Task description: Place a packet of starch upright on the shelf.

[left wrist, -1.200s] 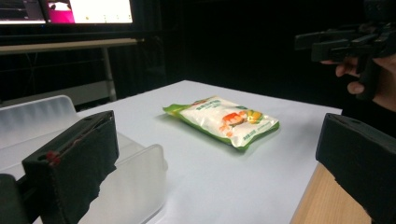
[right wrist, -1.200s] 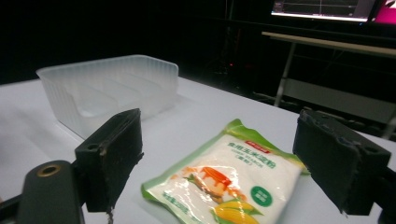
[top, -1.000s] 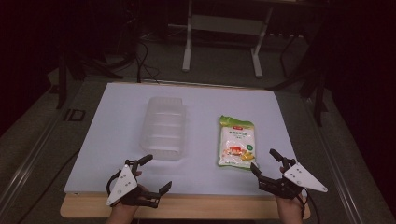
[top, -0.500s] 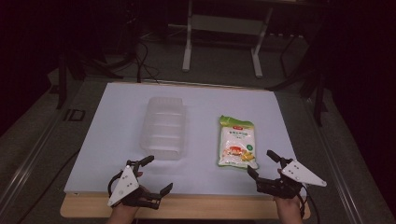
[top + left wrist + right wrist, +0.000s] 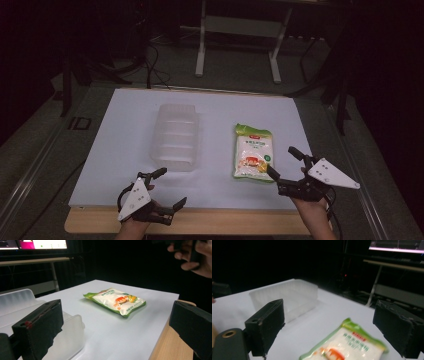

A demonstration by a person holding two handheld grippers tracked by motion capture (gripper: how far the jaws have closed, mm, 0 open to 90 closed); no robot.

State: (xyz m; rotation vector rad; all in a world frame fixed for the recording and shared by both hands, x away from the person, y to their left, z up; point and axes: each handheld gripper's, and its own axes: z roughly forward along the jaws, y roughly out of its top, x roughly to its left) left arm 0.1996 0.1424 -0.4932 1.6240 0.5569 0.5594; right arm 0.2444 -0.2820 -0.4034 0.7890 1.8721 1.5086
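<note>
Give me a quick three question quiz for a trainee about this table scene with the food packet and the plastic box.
1. True or false: the green-edged white food packet lies inside the clear ribbed plastic container.
2. Which gripper is nearer the packet: A left gripper, B right gripper?
3. Fill in: both grippers' jaws stand ____, with nothing between them.

Key
1. False: it lies flat on the white table sheet, beside the container and apart from it.
2. B.
3. Open.

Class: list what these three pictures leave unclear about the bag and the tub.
- Bag: print too small in the high view; blurred and cut off by the bottom edge in the right gripper view.
- Tub: part hidden behind a jaw in the left gripper view; contents unclear through cloudy plastic.
</note>
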